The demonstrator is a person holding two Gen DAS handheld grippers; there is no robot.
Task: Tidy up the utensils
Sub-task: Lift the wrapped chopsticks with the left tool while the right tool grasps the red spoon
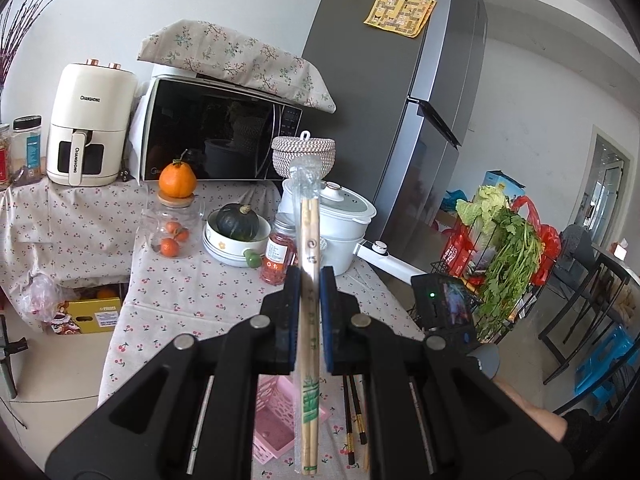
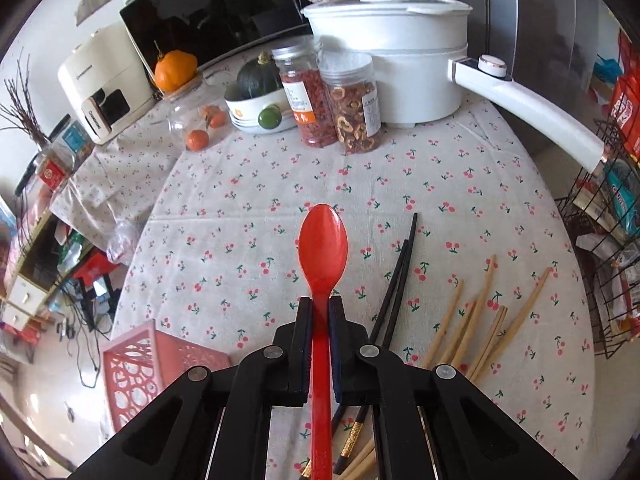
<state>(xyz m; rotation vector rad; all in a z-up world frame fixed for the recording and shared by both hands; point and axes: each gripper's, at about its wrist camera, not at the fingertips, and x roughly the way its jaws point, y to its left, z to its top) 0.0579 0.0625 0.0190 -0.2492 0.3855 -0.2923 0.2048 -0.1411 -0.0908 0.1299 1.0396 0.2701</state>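
My left gripper (image 1: 309,276) is shut on a pair of wooden chopsticks in a clear plastic sleeve (image 1: 309,240), held upright above the table. A pink perforated basket (image 1: 276,420) lies below it, with black chopsticks (image 1: 354,416) on the cloth beside it. My right gripper (image 2: 320,304) is shut on the handle of a red spoon (image 2: 323,248), bowl pointing forward above the cloth. The pink basket (image 2: 140,364) is at lower left in the right wrist view. Black chopsticks (image 2: 396,280) and several loose wooden chopsticks (image 2: 484,320) lie on the table to the right.
A cherry-print tablecloth (image 2: 240,216) covers the table. At the back stand a white pot with long handle (image 2: 400,40), two jars of dried food (image 2: 332,100), a bowl with a squash (image 2: 256,92) and a glass jar of oranges (image 2: 196,120). A wire rack (image 2: 608,240) stands right.
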